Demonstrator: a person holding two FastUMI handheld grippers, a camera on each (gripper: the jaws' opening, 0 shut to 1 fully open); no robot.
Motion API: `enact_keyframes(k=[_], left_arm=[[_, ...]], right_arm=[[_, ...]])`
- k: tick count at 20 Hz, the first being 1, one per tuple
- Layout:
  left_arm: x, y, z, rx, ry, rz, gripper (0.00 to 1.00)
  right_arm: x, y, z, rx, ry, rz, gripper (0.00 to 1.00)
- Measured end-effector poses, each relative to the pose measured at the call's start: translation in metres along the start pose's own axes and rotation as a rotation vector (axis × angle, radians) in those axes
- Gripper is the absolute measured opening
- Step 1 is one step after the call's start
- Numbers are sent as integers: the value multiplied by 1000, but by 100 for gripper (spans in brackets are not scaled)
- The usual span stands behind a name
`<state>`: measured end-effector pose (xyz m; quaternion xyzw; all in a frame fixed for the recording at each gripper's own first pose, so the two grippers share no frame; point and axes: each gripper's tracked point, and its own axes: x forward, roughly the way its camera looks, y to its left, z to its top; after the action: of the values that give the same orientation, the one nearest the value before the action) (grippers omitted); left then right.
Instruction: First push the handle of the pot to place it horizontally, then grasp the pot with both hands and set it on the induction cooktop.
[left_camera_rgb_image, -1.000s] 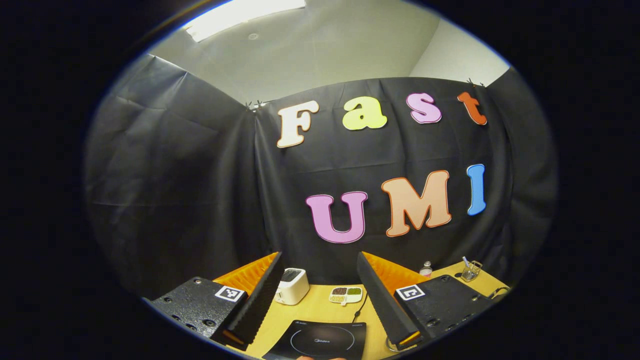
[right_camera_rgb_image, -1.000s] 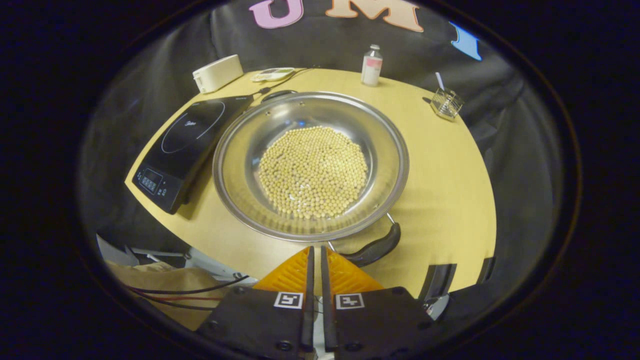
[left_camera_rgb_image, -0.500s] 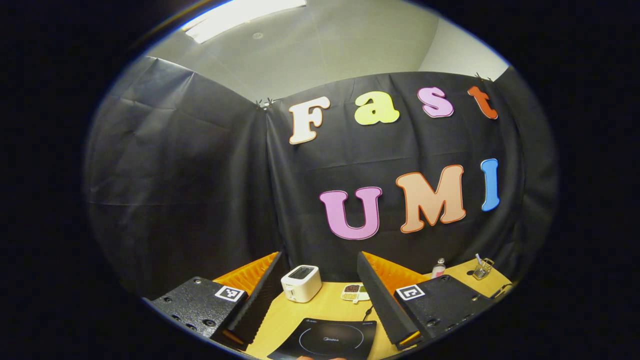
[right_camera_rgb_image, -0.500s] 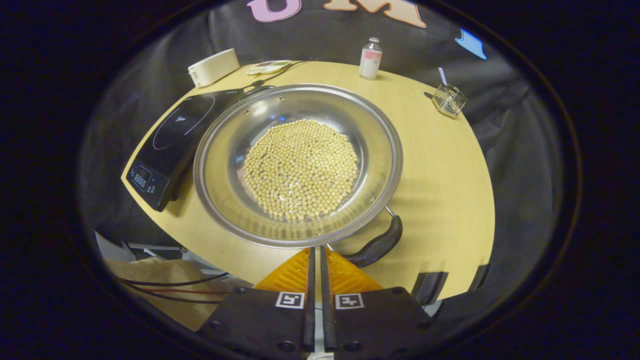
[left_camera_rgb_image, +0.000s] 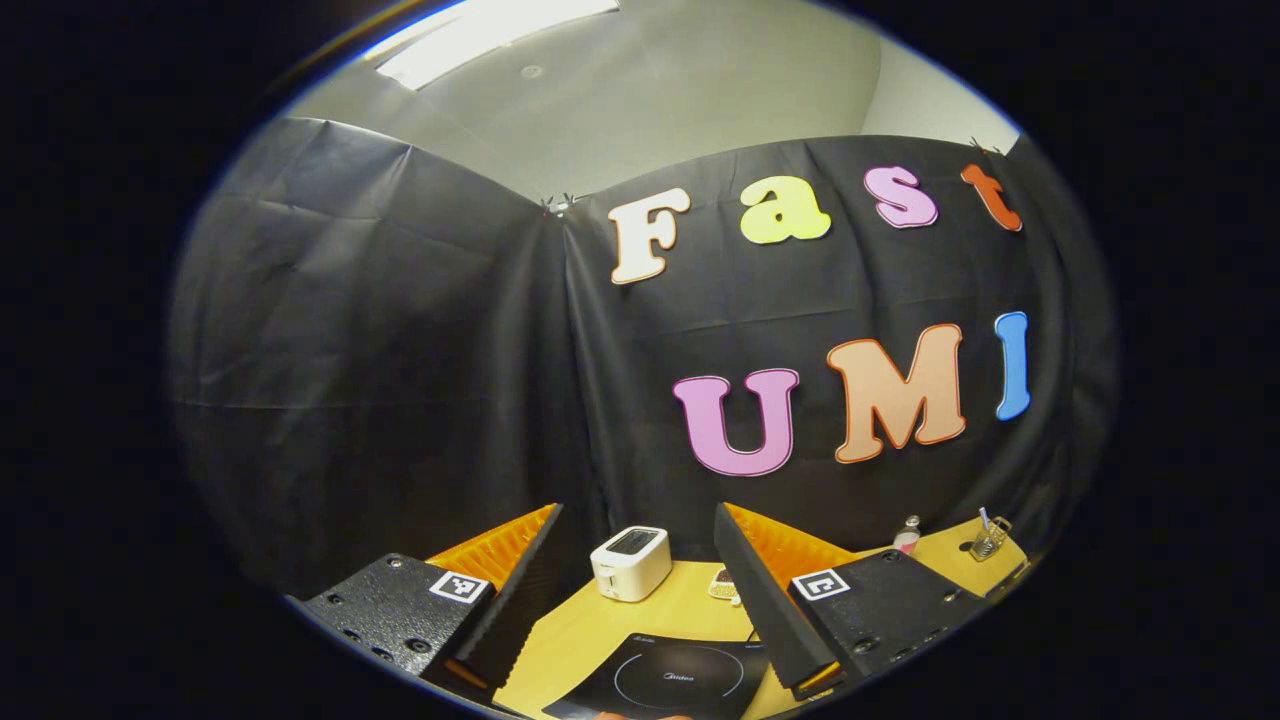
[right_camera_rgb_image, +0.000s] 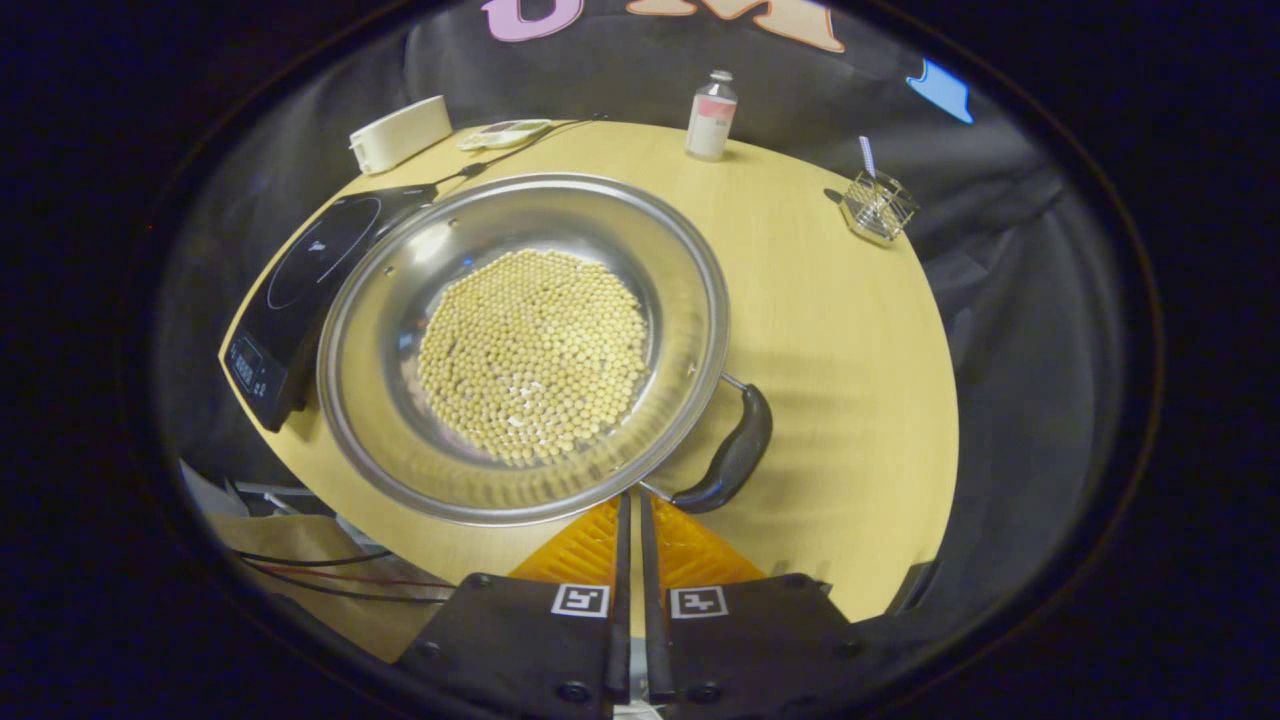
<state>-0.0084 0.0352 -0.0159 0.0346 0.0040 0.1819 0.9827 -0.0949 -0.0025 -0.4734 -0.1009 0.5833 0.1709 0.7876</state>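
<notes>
Standing on yellow table (right_camera_rgb_image: 830, 300): pot (right_camera_rgb_image: 520, 345), induction cooktop (right_camera_rgb_image: 300, 270), toaster (right_camera_rgb_image: 400, 147).

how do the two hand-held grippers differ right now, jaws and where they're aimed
The left hand-held gripper has its jaws spread wide, while the right hand-held gripper has its jaws nearly closed with nothing between them. The left one points at the booth wall above the induction cooktop; the right one looks down at the pot, its tips next to the pot handle. Neither holds anything.
</notes>
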Motion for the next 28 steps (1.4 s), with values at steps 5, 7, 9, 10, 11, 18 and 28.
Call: enact_keyframes(k=[5,7,9,10,11,18,28], left_arm=[[-4,6,-4,-2,19,43,94],[-5,6,-5,-2,27,50,94],[-5,5,-6,2,34,51,94],[-5,4,-7,3,36,48,94],[-5,2,-9,3,38,46,94],[-3,-9,-12,1,49,12,95],[-3,-8,-15,-10,55,-7,95]], right_arm=[[6,-16,14,2,-10,-23,7],[8,-20,18,3,-22,-36,7],[10,-25,24,11,-34,-45,7],[10,-27,25,22,-40,-49,7],[11,-28,28,35,-46,-50,7],[7,-41,39,92,-100,-97,11],[-21,-60,61,178,-251,-149,20]])
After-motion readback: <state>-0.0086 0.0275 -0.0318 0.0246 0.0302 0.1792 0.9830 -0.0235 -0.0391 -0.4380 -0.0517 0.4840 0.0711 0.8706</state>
